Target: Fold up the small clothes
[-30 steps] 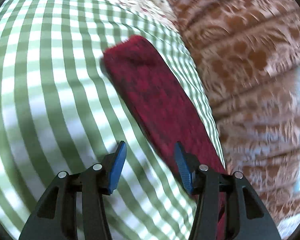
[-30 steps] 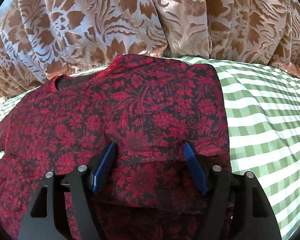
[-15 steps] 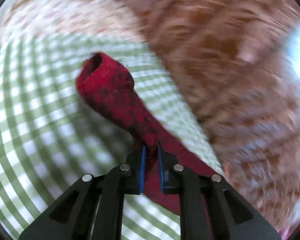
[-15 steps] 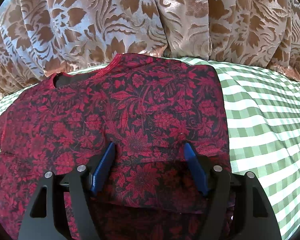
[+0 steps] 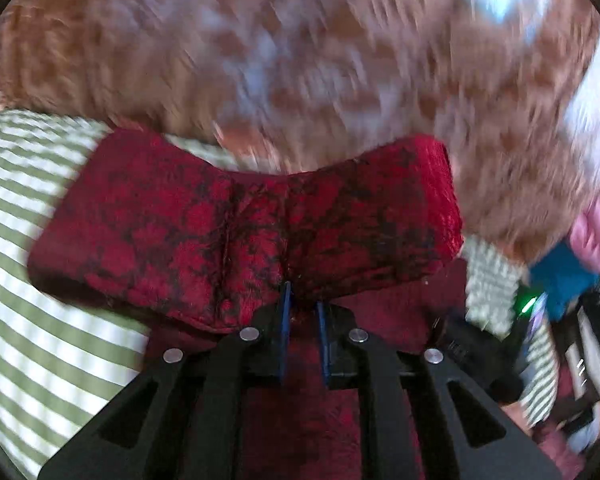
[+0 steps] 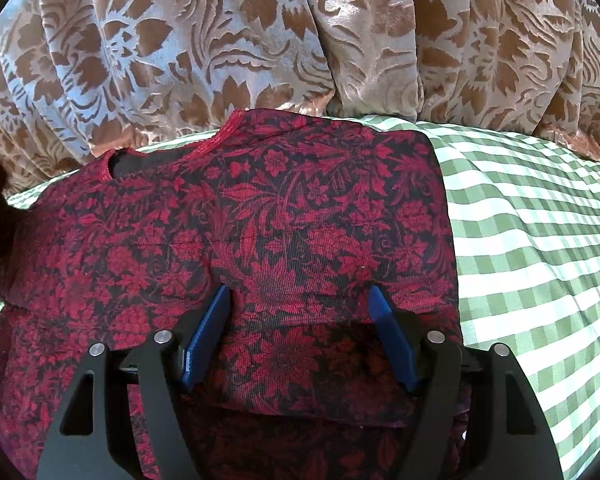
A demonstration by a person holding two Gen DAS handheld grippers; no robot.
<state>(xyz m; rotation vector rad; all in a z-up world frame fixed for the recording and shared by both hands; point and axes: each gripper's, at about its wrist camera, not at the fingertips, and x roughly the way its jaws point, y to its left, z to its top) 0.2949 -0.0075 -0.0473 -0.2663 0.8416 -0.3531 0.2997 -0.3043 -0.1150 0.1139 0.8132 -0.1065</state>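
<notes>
A small red garment with a dark floral print (image 6: 284, 240) lies on the green checked cloth (image 6: 540, 264), its neckline at the far left. Its right side is folded in over the body. My right gripper (image 6: 300, 300) is open and sits low over the folded part, its blue pads (image 6: 208, 332) on either side of it. My left gripper (image 5: 302, 300) is shut on the garment's sleeve (image 5: 244, 232) and holds it lifted, spread wide in front of the camera. The left wrist view is blurred by motion.
A brown and silver patterned curtain (image 6: 300, 40) hangs right behind the surface. In the left wrist view, a blurred pile of coloured items (image 5: 572, 280) shows at the far right. Green checked cloth (image 5: 32, 320) extends to the left.
My left gripper closed on the sleeve, lifted it off the checked cloth and swung it round toward the garment's body. My right gripper has stayed put and open.
</notes>
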